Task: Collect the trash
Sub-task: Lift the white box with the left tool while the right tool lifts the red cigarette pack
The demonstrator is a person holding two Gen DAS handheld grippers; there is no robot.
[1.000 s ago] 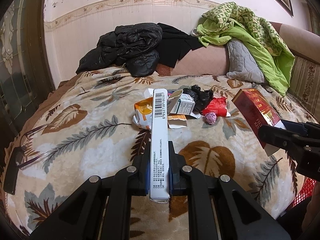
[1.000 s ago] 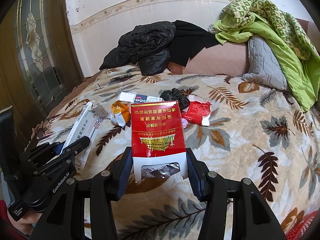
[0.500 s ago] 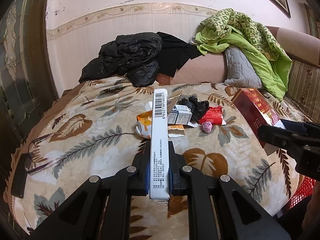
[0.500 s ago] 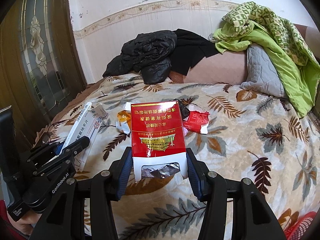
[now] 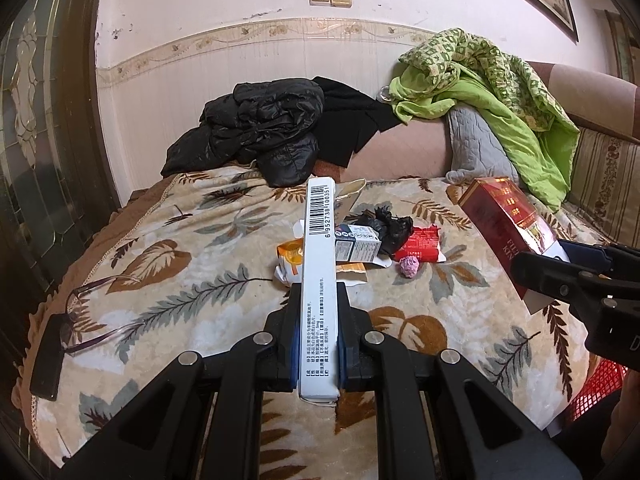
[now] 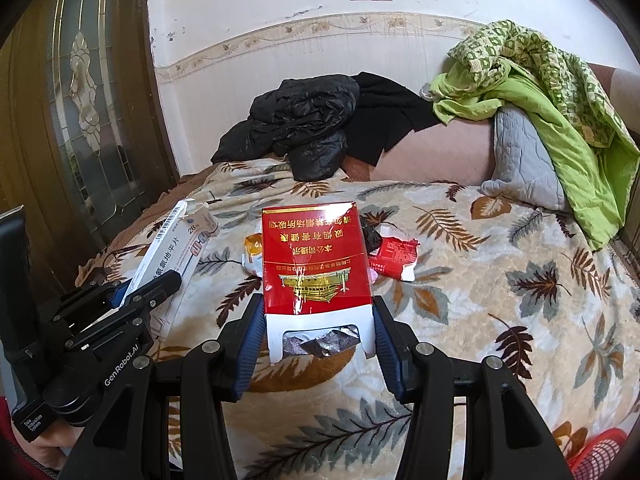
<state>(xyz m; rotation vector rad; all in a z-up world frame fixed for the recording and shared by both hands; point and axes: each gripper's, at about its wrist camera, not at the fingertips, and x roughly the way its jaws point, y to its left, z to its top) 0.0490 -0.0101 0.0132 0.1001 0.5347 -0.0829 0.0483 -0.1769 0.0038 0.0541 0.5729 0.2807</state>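
Trash is held above the bed (image 5: 192,280): white box (image 5: 319,280) clamped by left tool (image 5: 319,332), red pack (image 6: 316,268) by right tool (image 6: 318,332), ready for binning.

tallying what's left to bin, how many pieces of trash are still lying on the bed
About 5, in one cluster mid-bed: orange wrapper, small carton, black bag, red packet, pink wad. More scraps may hide behind the held boxes.
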